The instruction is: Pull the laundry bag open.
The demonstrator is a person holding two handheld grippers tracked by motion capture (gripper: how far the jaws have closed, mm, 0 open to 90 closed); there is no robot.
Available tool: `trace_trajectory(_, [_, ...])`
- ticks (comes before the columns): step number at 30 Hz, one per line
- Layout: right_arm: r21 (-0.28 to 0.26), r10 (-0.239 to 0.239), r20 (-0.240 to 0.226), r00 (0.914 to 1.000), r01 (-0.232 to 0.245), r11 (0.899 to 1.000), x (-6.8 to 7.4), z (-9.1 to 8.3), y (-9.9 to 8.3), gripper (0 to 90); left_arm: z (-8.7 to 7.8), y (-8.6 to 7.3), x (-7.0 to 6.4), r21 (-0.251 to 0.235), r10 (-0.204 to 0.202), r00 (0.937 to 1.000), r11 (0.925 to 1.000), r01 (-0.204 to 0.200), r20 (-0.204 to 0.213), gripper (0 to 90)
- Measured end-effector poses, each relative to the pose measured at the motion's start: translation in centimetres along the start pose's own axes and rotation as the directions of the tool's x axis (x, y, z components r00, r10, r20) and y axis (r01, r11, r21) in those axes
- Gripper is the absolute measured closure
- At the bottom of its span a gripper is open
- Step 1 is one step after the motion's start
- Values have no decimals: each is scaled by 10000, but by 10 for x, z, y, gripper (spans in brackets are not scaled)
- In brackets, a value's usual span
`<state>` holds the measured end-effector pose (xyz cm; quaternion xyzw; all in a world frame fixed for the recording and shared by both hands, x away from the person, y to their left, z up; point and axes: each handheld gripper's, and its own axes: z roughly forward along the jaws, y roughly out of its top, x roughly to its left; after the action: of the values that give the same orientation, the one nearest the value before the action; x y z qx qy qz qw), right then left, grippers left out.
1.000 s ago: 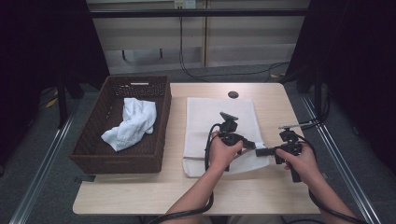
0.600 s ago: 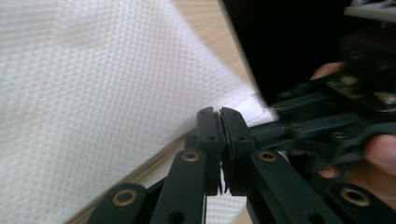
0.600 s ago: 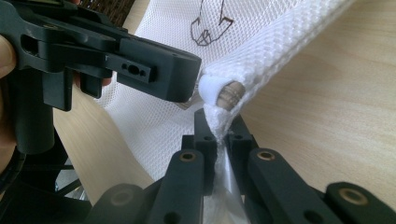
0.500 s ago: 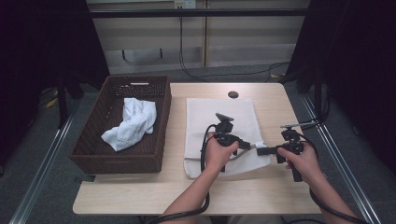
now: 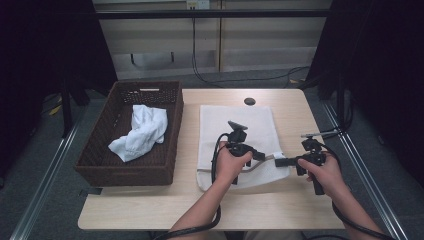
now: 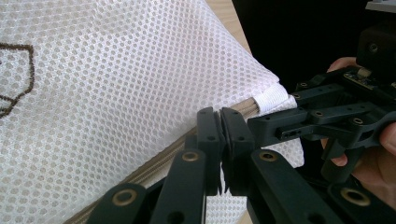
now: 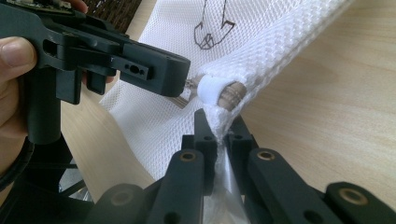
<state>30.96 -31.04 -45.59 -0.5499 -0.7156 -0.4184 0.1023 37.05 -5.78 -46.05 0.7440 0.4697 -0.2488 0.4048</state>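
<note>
Both hands are down at the near edge of the white mesh laundry bag (image 5: 235,125), which lies flat on the counter (image 5: 150,210) just to the right of the brown wicker basket (image 5: 100,165). Using that basket as our marker: the bag lies right alongside it, and a crumpled white cloth (image 5: 140,131) sits inside it.

Left tongs (image 6: 220,135) first: jaws pressed tightly together, right at the tan zipper (image 6: 154,161) that runs along the bag's edge. From the other side, in the right gripper view, a small metal piece shows at their tip beside the zipper's end, so they look to be pinching the zipper pull, though the pull itself is mostly hidden.

Right tongs (image 7: 218,135) now: clamped on the bag's corner, with mesh fabric bunched between the jaws just below the white end tab (image 7: 210,89) of the zipper. That corner is lifted a touch off the counter.

From above, the left tongs (image 5: 265,156) and right tongs (image 5: 278,162) meet nose to nose at the bag's near right corner, the side farthest from the basket. A brown outline drawing (image 7: 212,29) marks the mesh.
</note>
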Motion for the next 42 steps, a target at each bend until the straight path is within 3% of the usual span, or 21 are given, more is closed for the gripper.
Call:
trace_trajectory(4, [-12,-102,27,9999,102,9999,1,1,0,873,-2,0,0,7,30,9996,10000,-30,-279,876])
trace_trajectory(6, [-27,-49,65,10000,49,10000,0,-1,0,873,-5,-1,3,-8,-189,9998,9998,189,34,876])
trace_trajectory(9, [-57,-123,-75,9999,122,9999,0,0,-1,873,-7,-3,3,50,-17,9999,10000,18,-118,875])
trace_trajectory(13, [33,-203,-117,9997,203,9998,3,2,-1,872,-12,-5,5,34,-108,9999,9999,107,65,875])
trace_trajectory(15, [-18,-243,-103,9997,243,9997,5,3,-1,872,-14,-4,7,82,-71,9999,9999,73,-143,875])
trace_trajectory(17, [4,-155,-151,9998,155,9999,5,3,-1,873,-16,-4,11,92,-261,9995,9996,259,160,875])
trace_trajectory(20, [-22,-321,-155,9994,321,9995,5,5,-2,872,-16,-6,11,74,-173,9998,9998,173,-43,875])
trace_trajectory(22, [61,-307,-168,9994,308,9995,6,7,-2,872,-17,-8,13,82,-307,9995,9995,306,117,875])
trace_trajectory(34, [182,-432,-216,9988,436,9989,12,15,-4,873,-26,-12,18,212,-254,9996,9994,257,-127,876])
trace_trajectory(42, [291,-442,-250,9987,450,9986,17,22,-5,873,-31,-15,23,205,-482,9987,9986,485,-151,876])
